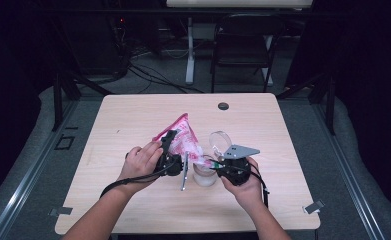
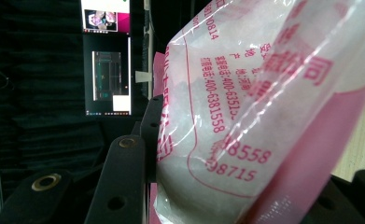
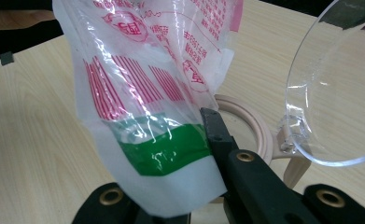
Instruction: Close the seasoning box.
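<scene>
At the centre of the high view, both grippers are holding one plastic bag [image 1: 184, 137] printed in pink, which is tilting up toward the upper middle of the frame. The left gripper [image 1: 174, 150] is clamping the bag's body; in the left gripper view the bag [image 2: 264, 107] is bulging between its black jaws across the right half of the frame. The right gripper [image 1: 218, 165] is pinching the bag's lower, green-banded corner [image 3: 161, 149], its jaws clenched on the film at the bottom centre. Just beneath the bag, a jar [image 1: 204, 176] is standing on the wooden table [image 1: 133, 115], its clear hinged lid [image 3: 339, 93] standing open at the right of that frame.
</scene>
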Demonstrator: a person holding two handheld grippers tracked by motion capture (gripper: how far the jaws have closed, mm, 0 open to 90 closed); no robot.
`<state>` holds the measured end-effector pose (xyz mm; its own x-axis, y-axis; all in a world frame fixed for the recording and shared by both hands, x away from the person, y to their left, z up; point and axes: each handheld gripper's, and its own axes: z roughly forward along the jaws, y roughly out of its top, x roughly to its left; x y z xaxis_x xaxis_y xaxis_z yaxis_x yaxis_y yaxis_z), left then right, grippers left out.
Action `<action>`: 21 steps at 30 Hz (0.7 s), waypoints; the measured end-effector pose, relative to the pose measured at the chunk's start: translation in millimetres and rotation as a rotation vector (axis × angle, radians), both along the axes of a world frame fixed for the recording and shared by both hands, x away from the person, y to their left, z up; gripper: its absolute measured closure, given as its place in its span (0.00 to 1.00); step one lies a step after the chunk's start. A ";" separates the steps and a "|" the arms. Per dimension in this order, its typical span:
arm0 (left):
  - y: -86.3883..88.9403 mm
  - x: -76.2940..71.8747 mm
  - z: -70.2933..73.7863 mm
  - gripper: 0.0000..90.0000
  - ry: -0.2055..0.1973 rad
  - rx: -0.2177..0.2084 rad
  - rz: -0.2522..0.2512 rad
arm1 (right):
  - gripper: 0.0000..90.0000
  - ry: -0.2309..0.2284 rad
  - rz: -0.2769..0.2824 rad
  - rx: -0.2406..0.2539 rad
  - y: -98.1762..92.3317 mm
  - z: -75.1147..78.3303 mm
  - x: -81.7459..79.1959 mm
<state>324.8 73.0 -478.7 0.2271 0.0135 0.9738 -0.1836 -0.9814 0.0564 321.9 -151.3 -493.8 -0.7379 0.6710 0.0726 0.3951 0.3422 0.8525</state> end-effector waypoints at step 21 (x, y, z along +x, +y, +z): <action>-1.7 -3.5 4.1 0.71 -0.015 0.024 0.005 | 1.00 0.007 0.002 -0.018 0.8 -1.8 0.8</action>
